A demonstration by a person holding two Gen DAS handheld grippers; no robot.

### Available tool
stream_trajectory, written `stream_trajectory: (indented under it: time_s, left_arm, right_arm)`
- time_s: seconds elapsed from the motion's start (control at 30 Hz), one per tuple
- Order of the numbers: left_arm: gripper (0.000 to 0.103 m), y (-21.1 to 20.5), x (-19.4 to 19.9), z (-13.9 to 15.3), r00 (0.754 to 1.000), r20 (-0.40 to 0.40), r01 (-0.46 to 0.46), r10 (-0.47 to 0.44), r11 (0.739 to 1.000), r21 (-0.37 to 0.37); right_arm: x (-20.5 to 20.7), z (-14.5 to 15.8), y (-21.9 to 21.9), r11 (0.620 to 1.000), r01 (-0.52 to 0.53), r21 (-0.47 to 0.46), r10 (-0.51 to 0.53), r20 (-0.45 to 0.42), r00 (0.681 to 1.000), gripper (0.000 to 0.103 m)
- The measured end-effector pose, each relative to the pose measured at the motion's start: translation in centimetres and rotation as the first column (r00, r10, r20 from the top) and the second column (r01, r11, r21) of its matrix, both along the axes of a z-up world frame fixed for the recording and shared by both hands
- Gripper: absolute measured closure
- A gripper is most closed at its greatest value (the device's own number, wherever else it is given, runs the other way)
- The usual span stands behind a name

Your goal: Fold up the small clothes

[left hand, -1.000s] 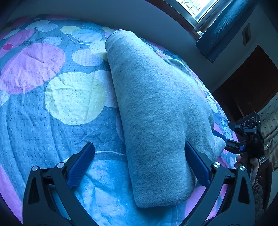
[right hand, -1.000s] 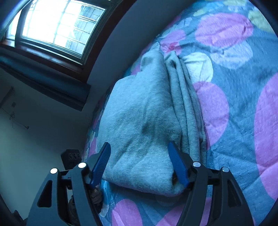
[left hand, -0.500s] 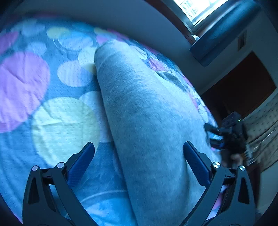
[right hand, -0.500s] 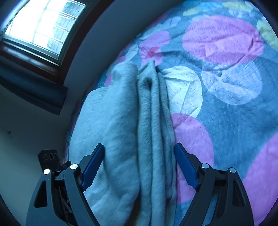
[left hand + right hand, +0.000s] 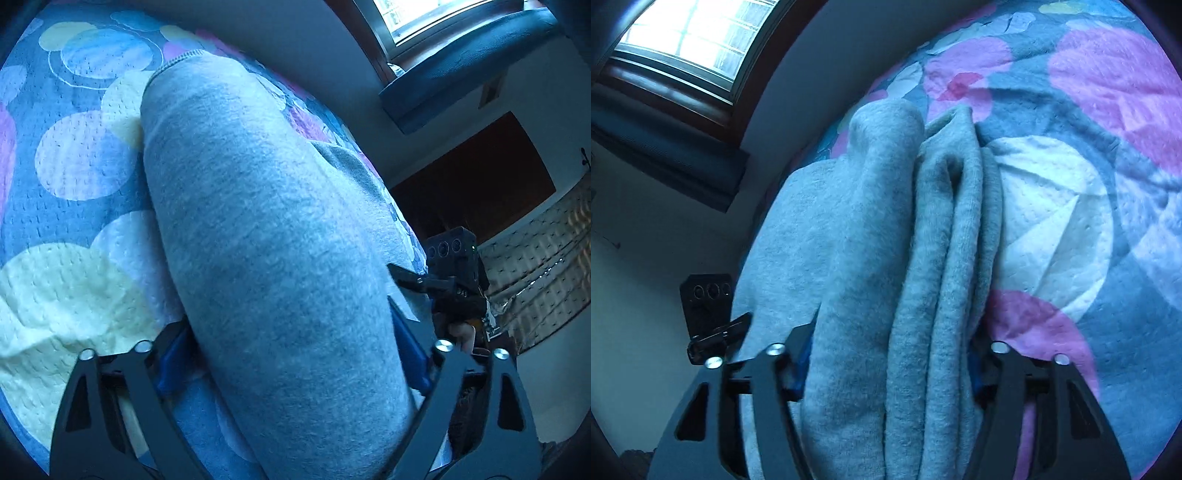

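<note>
Lying lengthwise on the bedspread (image 5: 74,155) as a folded grey garment (image 5: 266,236), bulky, with several stacked layers showing as long ridges in the right wrist view (image 5: 934,258). Filling much more of both views than a second ago, when the near end was lying flat just ahead of the fingers; now running back between the fingers and under the cameras. Straddling it with the left gripper (image 5: 291,354), blue pads pressing against the cloth on either side, so closed around the thick fold. Doing the same with the right gripper (image 5: 886,365), narrower than a second ago and squeezing the layered edge. Also showing at the far right of the left view as a dark body (image 5: 454,269). Spreading beneath as a blue quilted cover with pink, yellow and white circles. Glowing brightly above, a window (image 5: 683,37) in a dark frame; beyond it, pale walls.
</note>
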State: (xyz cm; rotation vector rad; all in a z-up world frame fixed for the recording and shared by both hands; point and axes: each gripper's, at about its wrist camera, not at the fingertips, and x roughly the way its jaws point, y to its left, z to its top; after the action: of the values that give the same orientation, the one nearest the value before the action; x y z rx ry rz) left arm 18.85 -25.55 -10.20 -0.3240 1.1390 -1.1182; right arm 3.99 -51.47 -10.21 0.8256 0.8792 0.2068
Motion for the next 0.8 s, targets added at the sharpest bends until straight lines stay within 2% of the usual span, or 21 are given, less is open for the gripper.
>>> stream_trajectory:
  time_s: [0.1,0.17,0.3,0.4,0.5,0.57,0.67,0.7,0.8]
  left_arm:
    - [0.038,0.8,0.1,0.7,1.0,-0.014,-0.017,0.017,1.0,-0.017]
    - [0.042,1.3,0.2,1.4,1.0,-0.012,-0.024,0.023,1.0,-0.02]
    - [0.046,3.0,0.1,3.8,0.999,0.033,-0.041,0.042,0.999,-0.025]
    - [0.046,5.8,0.7,5.8,0.996,0.055,-0.063,0.065,0.997,-0.033]
    - [0.046,9.1,1.3,6.8,0.995,0.053,-0.086,0.087,0.996,-0.01]
    - [0.046,10.9,1.7,6.5,0.994,0.044,-0.103,0.102,0.995,0.017]
    - [0.046,12.7,2.4,4.3,0.99,0.006,-0.138,0.138,0.988,0.063]
    - [0.046,13.0,2.7,2.9,0.988,-0.03,-0.146,0.149,0.987,0.073]
    - [0.041,13.3,3.3,0.3,0.98,-0.091,-0.172,0.175,0.984,0.036]
  right_arm:
    - [-0.7,1.8,1.0,1.0,0.002,-0.029,0.0,0.056,0.998,0.057]
    - [-1.0,3.3,1.3,0.999,0.0,-0.037,0.004,0.097,0.995,0.059]
    - [-0.7,5.8,3.4,0.999,-0.019,-0.04,0.025,0.162,0.987,0.06]
    - [0.6,6.2,5.0,0.998,-0.048,0.034,0.041,0.194,0.98,0.06]
    - [2.6,5.6,6.9,0.987,-0.095,0.127,0.066,0.215,0.974,0.061]
    - [4.1,4.4,8.5,0.979,-0.121,0.163,0.089,0.191,0.978,0.061]
    - [5.8,1.8,9.8,0.976,-0.112,0.186,0.091,0.116,0.989,0.062]
    - [6.1,0.9,9.8,0.976,-0.094,0.198,0.077,0.092,0.993,0.062]
    - [6.4,-1.4,8.8,0.958,-0.06,0.28,0.047,0.053,0.997,0.062]
